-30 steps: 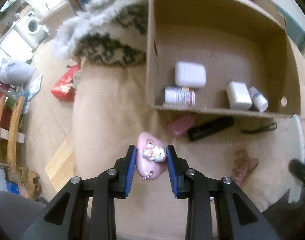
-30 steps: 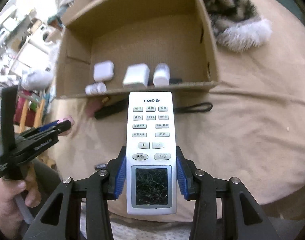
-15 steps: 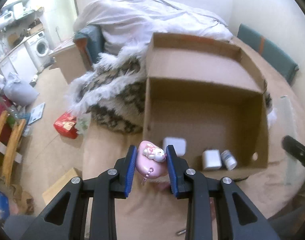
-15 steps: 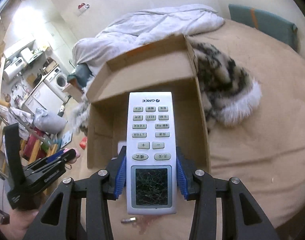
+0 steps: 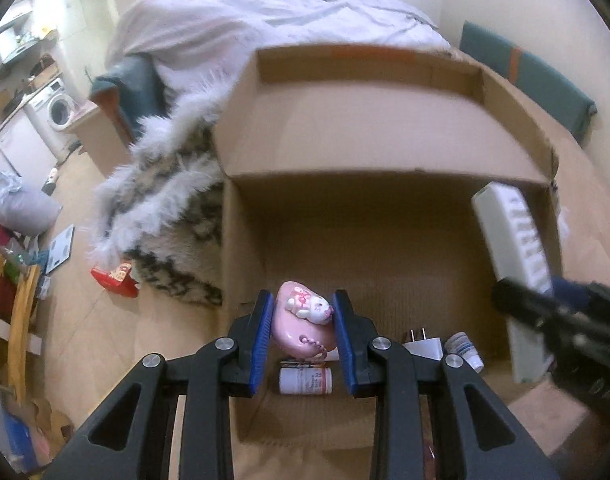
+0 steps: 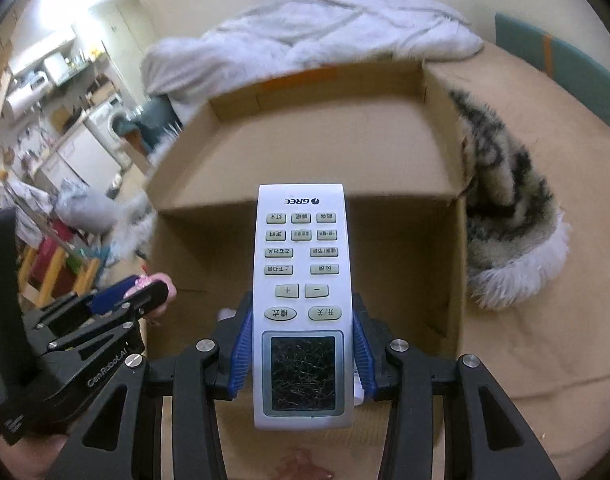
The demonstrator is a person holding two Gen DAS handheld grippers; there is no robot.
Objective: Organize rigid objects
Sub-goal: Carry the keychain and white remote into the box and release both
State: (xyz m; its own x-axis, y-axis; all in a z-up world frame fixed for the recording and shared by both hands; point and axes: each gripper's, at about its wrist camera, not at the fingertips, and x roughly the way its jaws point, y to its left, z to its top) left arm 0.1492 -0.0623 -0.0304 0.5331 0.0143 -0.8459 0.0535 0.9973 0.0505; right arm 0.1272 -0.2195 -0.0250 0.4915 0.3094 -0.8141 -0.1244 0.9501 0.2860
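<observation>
My left gripper (image 5: 303,334) is shut on a pink case with a white cartoon figure (image 5: 303,322), held over the front left of the open cardboard box (image 5: 385,132). My right gripper (image 6: 303,356) is shut on a white GREE remote (image 6: 303,280), held over the box's front edge. The remote shows at the right of the left wrist view (image 5: 513,240), and the left gripper at the left of the right wrist view (image 6: 137,300). In the box lie a pill bottle (image 5: 305,380), a white charger (image 5: 423,348) and a small white bottle (image 5: 465,350).
The box (image 6: 325,152) sits on a tan bed cover (image 6: 545,320). A furry patterned throw (image 6: 513,216) lies beside the box, and a white duvet (image 5: 265,20) behind it. A red packet (image 5: 115,278) lies on the floor at left.
Both grippers have moved forward over the box with their objects still held. The box now fills both views, and the items in front of it have dropped out of sight.
</observation>
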